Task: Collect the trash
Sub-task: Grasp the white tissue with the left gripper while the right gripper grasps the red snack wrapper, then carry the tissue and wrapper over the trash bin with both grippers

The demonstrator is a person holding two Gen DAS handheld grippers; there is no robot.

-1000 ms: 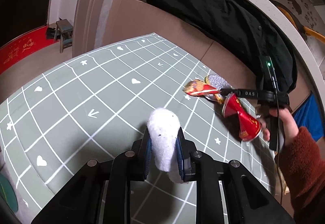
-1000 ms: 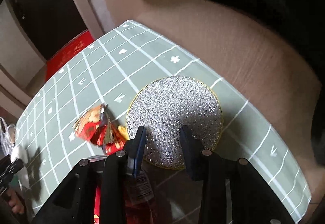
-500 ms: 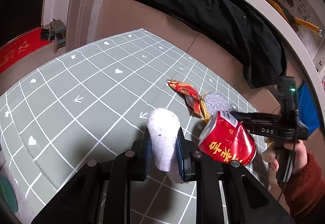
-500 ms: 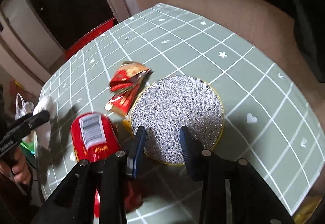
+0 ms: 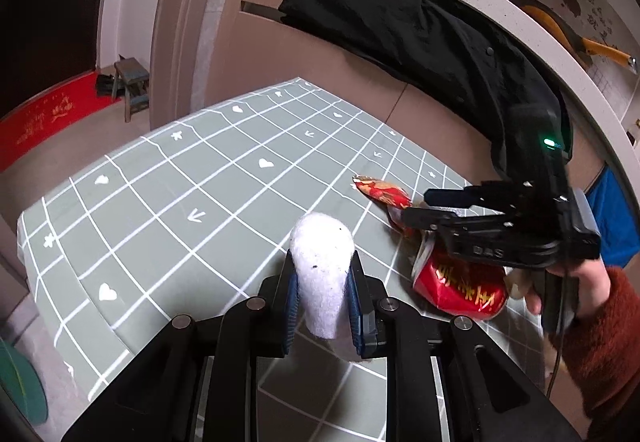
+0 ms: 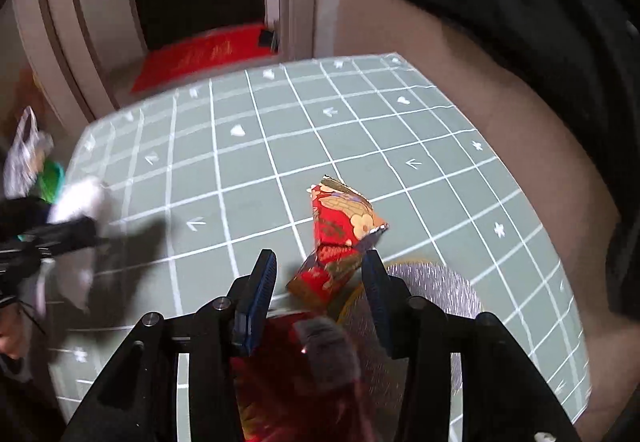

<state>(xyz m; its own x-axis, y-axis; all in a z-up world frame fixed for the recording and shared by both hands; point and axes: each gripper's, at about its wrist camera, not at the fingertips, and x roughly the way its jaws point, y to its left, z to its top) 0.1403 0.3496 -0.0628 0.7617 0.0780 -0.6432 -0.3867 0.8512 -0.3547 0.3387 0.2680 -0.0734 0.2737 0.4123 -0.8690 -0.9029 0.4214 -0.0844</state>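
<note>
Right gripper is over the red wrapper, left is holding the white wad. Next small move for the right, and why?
Probably ease the right gripper down so the crumpled red wrapper sits deeper between its fingers, then close. Its jaws are opening, the wrapper lies between them unpinched, and the red can rests loose beneath on the table. The left gripper is full with the white wad.

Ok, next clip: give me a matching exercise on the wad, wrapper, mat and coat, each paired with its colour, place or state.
Things:
1. wad
2. wrapper
3. mat
4. coat

Descriptions:
A. black, draped behind the table
B. silver, round, flat on the table
C. white, clamped in the left tongs
D. red and gold, crumpled

Pairs: 1-C, 2-D, 3-B, 4-A
</note>
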